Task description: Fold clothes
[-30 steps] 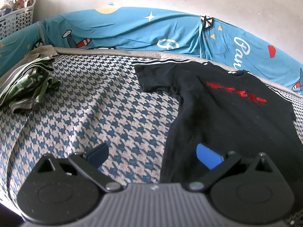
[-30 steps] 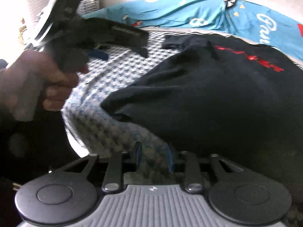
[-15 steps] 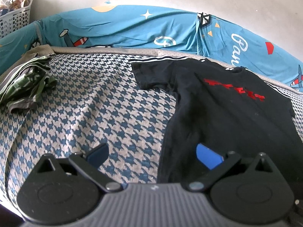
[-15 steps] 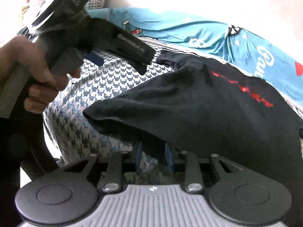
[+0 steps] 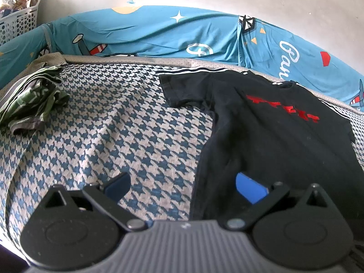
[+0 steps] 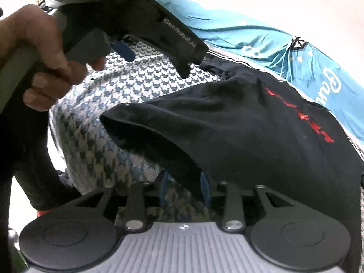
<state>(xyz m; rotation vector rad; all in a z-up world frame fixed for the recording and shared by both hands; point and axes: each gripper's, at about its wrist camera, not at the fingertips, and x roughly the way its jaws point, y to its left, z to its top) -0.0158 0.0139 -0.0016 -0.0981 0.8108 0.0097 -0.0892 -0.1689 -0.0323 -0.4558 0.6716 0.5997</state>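
Through my left wrist camera, my left gripper (image 5: 182,186) hangs wide open and empty above the houndstooth bed cover (image 5: 109,122). The soft black T-shirt (image 5: 261,136) with red print lies spread flat at right. A crumpled green striped garment (image 5: 29,104) sits far left; a perforated white basket (image 5: 19,22) holds something unclear.

Through my right wrist camera, my right gripper (image 6: 184,188) has the black T-shirt's (image 6: 238,125) hem between its blue pads, jaws opening. A hand (image 6: 43,56) grips the left gripper (image 6: 159,36).
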